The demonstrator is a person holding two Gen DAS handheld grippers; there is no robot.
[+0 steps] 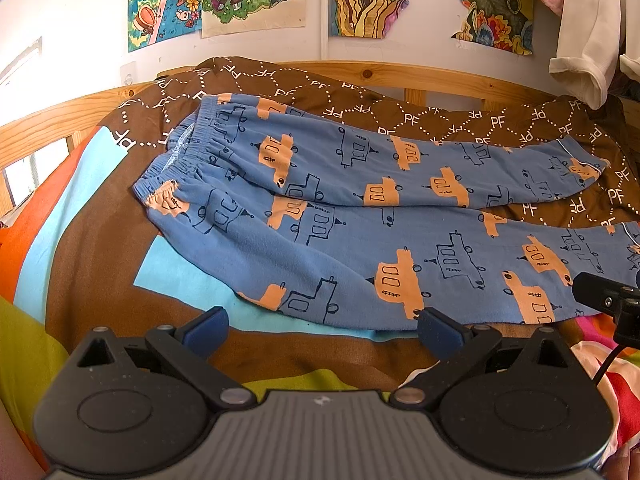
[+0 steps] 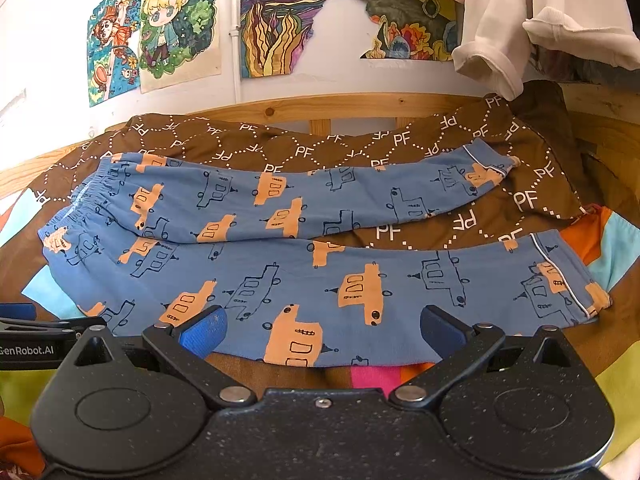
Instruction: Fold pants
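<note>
We see a bed (image 1: 92, 240) with a wood frame (image 2: 360, 106) along its far side. A bright blanket (image 2: 612, 248) with brown, light blue, orange and green blocks covers the bed. On the far part lies a brown cloth (image 1: 440, 116) with white letters on it.

The pants (image 1: 340, 208) lie flat across the bed, partly on the brown cloth. They are blue with orange cars. The stretchy waist (image 1: 180, 160) is on the left, and the two legs run to the right, one near us and one far. The leg ends (image 2: 560, 280) sit apart on the right.

On the wall behind hang colorful drawings (image 2: 280, 20). White clothes (image 2: 500, 40) hang at the far right.

Our left gripper (image 1: 323, 330) hovers just by the near edge of the pants, its blue fingers (image 1: 206, 330) spread wide and holding nothing. Our right gripper (image 2: 322, 332) is over the near leg, fingers (image 2: 204, 334) spread wide too, with nothing in them.
</note>
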